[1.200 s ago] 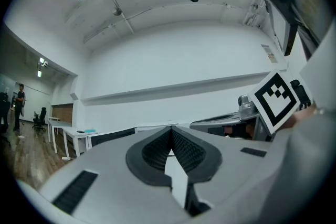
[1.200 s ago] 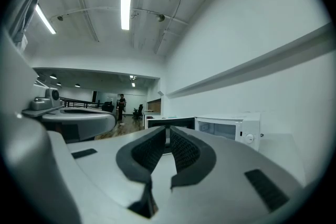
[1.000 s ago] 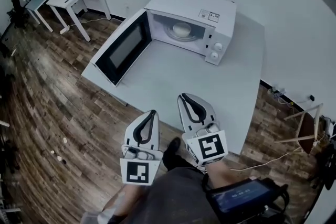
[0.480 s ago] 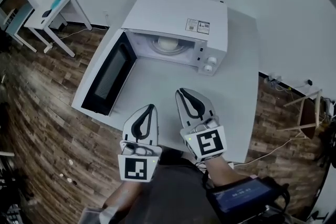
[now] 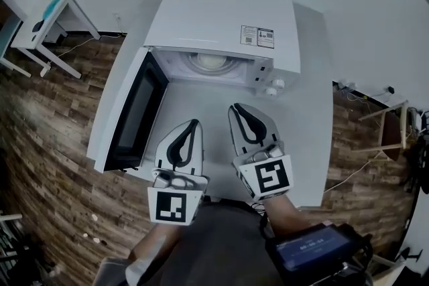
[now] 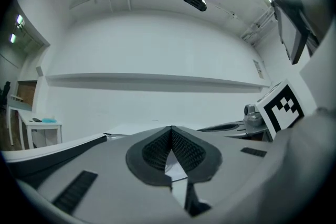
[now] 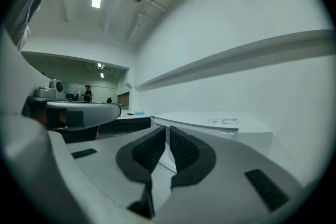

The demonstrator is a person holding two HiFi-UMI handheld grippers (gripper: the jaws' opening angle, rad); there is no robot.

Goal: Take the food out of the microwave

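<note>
Left claw (image 5: 194, 124), right claw (image 5: 236, 108): both pinched shut, empty.
Ahead, the pale dish (image 5: 211, 61) looks rigid and slick; take its near rim.

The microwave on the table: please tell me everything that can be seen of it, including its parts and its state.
The white box-shaped microwave stands upright on the pale grey table, at the far side, close to the wall. Its dark-windowed door hangs wide open to the left. Inside lies a pale round food item. Two white knobs sit at the front right, and a printed label is on top. Neither gripper touches it.
</note>
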